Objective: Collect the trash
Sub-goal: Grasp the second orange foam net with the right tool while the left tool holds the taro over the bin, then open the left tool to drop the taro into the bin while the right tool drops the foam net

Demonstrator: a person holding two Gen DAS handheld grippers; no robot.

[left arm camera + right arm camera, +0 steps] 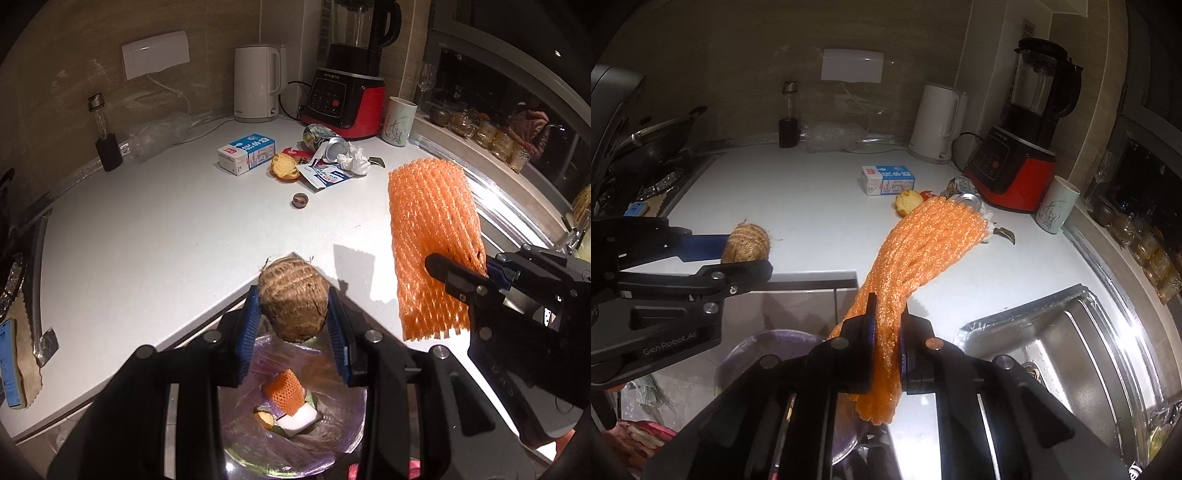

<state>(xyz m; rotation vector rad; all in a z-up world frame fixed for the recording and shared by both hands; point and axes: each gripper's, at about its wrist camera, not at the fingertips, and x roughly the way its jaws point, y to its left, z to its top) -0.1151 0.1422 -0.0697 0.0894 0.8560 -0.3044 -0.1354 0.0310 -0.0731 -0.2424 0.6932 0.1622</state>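
Taro (293,297), or some hairy brown root like it, sits pinched between the blue pads of the left gripper (293,325) in the left wrist view, its jaws pressed against its two flanks. It hangs just past the counter (166,240) corner, directly above the lined trash bin (332,435), where an orange net scrap and white pieces already lie. I judge it dense, stiff and rough-skinned, so a side grip across its widest part should hold without slipping, and it will drop straight once let go. To the right, the right gripper (439,271) clamps an orange foam fruit net (432,240) by its lower edge; the net stands up flat and wide over the counter. Further back lie a milk carton (246,153), a piece of yellow peel (284,167), a crushed can (328,146), torn wrappers, crumpled tissue and a bottle cap (300,200), all still uncollected

Right wrist view: the net (916,251) runs out from between the right gripper's (886,343) nearly closed jaws, squeezed thin there and fanning toward the far clutter. It looks very light, soft and springy; it crushes under any pinch, so an edge grip is enough, yet it may cling to the pads or drift on release. The left gripper (746,254) shows at the left with the root (748,243) between its jaws. The purple-lined bin rim (757,343) lies below, beside the steel sink (1071,350), so both pieces seem close to disposal
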